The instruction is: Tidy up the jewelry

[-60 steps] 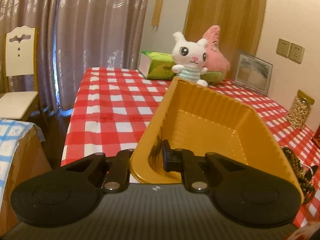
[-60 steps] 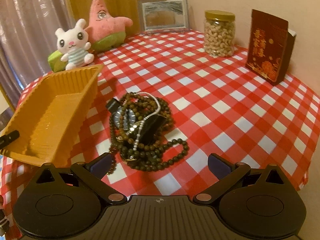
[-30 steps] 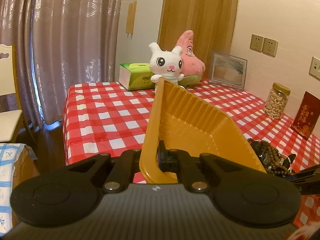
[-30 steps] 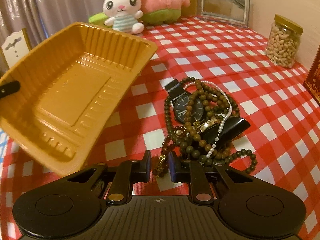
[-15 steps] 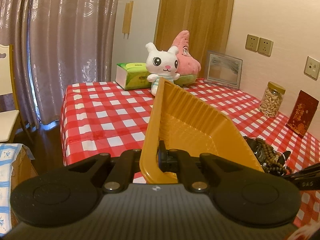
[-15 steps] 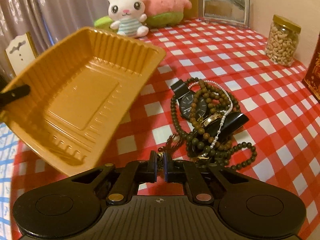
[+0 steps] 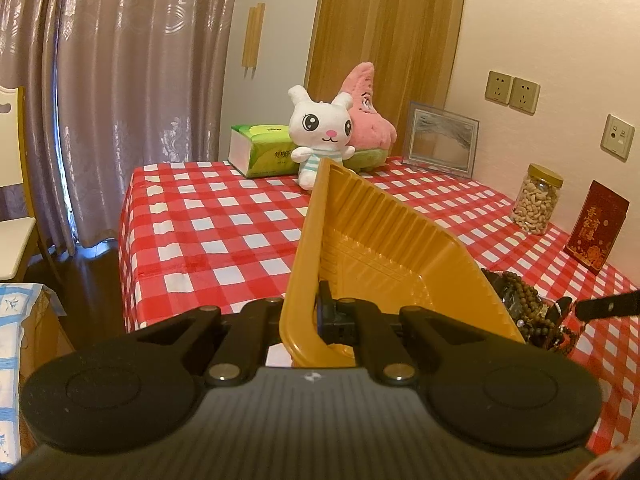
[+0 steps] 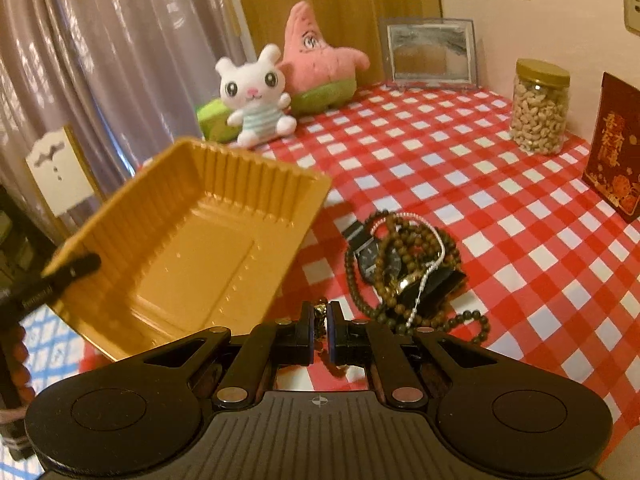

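Both tongs clamped: I've got the tray on the left, a bit of chain on the right.

My left gripper (image 7: 316,312) is pinched tight on the near wall of the orange tray (image 8: 192,248), holding it tilted above the checked tablecloth (image 8: 440,168). My right gripper (image 8: 319,322) is nearly closed on a small gold-coloured chain piece (image 8: 320,314); I can't tell which item it belongs to. The jewelry pile (image 8: 404,268) of brown bead strings, a watch and a pearl strand lies on the cloth just right of the tray. As for writing, the red box (image 8: 616,148) carries gold Chinese characters, too soft to read, and the tissue box (image 7: 264,154) print is illegible.
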`<state>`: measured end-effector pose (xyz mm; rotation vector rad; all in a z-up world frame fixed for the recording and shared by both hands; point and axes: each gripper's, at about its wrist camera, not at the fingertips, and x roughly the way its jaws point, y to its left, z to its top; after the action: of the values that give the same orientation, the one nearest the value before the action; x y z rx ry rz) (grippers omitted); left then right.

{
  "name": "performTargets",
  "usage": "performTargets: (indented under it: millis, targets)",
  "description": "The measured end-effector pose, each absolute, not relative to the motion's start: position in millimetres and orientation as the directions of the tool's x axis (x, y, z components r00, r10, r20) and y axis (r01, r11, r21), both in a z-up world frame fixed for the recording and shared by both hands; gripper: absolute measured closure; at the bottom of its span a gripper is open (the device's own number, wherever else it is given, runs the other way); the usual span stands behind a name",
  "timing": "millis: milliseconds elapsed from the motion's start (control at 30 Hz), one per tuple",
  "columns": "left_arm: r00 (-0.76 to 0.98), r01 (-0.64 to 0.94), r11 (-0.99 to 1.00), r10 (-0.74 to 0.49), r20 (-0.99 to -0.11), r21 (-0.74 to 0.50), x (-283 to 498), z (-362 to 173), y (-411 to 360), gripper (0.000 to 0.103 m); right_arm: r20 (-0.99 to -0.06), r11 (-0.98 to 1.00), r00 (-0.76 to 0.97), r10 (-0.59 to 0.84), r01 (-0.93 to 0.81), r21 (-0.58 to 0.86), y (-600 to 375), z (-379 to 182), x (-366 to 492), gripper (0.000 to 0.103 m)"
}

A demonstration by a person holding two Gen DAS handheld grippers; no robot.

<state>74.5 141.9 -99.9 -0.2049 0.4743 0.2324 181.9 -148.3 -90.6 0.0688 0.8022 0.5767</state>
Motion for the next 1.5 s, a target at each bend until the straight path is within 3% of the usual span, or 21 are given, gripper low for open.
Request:
performTargets:
  millis: [500, 833, 933, 1033, 1067, 1500]
  targets:
    - [0.864, -0.268, 0.953, 0.172, -0.474, -0.144, 73, -100, 143, 0.098, -0.573, 0.728, 0.484, 0.661, -0.6, 0.332, -97, -67, 168, 0.097]
    - [0.863, -0.27, 0.953, 0.176, -0.473, -0.138, 75, -102, 140, 0.098, -0.664, 0.722, 0.385, 0.641, -0.597, 0.35, -69, -106, 177, 0.096]
    - [0.863, -0.27, 0.953, 0.176, -0.474, -0.137, 75, -102, 141, 0.098, -0.681, 0.716, 0.358, 0.638, -0.601, 0.354, -72, -112, 177, 0.09]
    - [0.862, -0.272, 0.953, 0.178, -0.474, -0.136, 75, -102, 140, 0.098, -0.679, 0.723, 0.374, 0.632, -0.601, 0.342, -77, -110, 176, 0.064]
    - [0.862, -0.272, 0.953, 0.178, -0.474, -0.136, 76, -102, 140, 0.098, -0.672, 0.723, 0.381, 0.635, -0.6, 0.343, -81, -109, 174, 0.062]
    - [0.861, -0.271, 0.955, 0.183, -0.474, -0.123, 80, -104, 143, 0.098, -0.762, 0.824, 0.417, 0.496, -0.503, 0.261, -146, -129, 179, 0.062]
